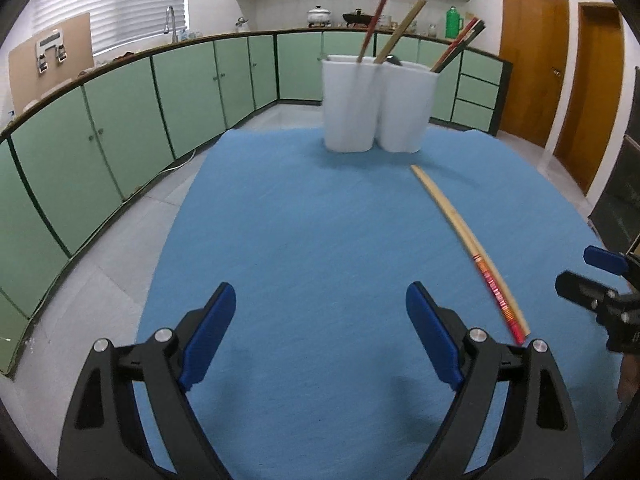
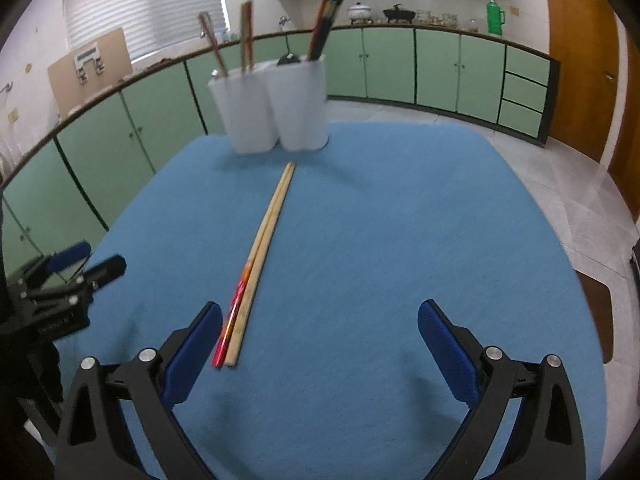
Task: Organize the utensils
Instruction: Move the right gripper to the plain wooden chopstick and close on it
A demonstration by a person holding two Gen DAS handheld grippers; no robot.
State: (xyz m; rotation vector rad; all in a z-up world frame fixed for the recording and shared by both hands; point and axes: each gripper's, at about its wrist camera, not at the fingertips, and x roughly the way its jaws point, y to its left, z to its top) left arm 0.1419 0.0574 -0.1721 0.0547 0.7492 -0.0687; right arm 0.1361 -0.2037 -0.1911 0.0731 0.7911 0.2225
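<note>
A pair of wooden chopsticks with red patterned ends (image 2: 260,252) lies on the blue table mat (image 2: 380,220), pointing toward a white two-part utensil holder (image 2: 276,108) that has several chopsticks standing in it. My right gripper (image 2: 320,320) is open and empty above the mat, its left finger just beside the chopsticks' red ends. My left gripper (image 1: 320,300) is open and empty, left of the chopsticks (image 1: 468,240). The holder (image 1: 376,104) stands at the mat's far edge. Each gripper shows at the edge of the other's view.
Green kitchen cabinets (image 1: 120,120) and a counter with pots and a green flask (image 1: 454,22) run behind the table. Wooden doors (image 1: 532,52) are at the right. Tiled floor surrounds the table.
</note>
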